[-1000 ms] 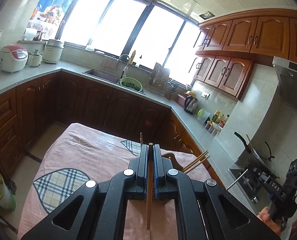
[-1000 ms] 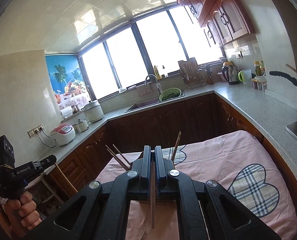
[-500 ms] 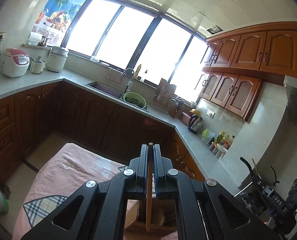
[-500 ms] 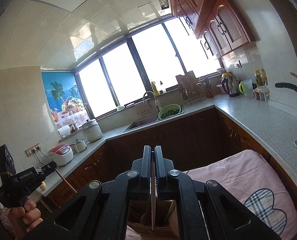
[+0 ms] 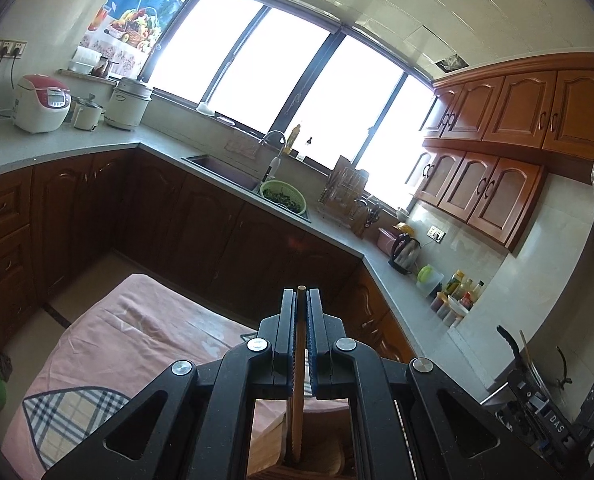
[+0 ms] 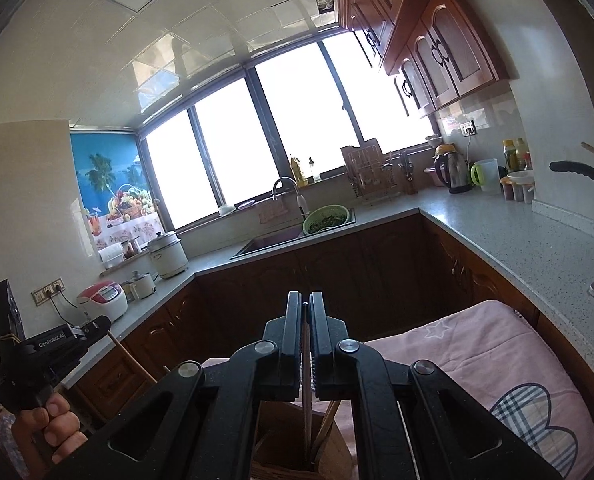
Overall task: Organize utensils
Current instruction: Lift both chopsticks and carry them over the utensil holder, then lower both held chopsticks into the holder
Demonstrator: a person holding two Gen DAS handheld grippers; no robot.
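Left gripper (image 5: 301, 300) pinches one wooden chopstick (image 5: 298, 376), long axis running along the fingers, far tip level with the fingertips, near end down in a wooden holder (image 5: 271, 448) below. Right gripper (image 6: 306, 304) is clamped on a second chopstick (image 6: 306, 392), same alignment, near end inside the wooden box (image 6: 275, 436), where another stick (image 6: 327, 422) leans. The holder stands on a pink tablecloth (image 6: 469, 344). Readable writing: "GenRobot.AI" on the left tool in the right view, "DAS" on the right tool in the left view.
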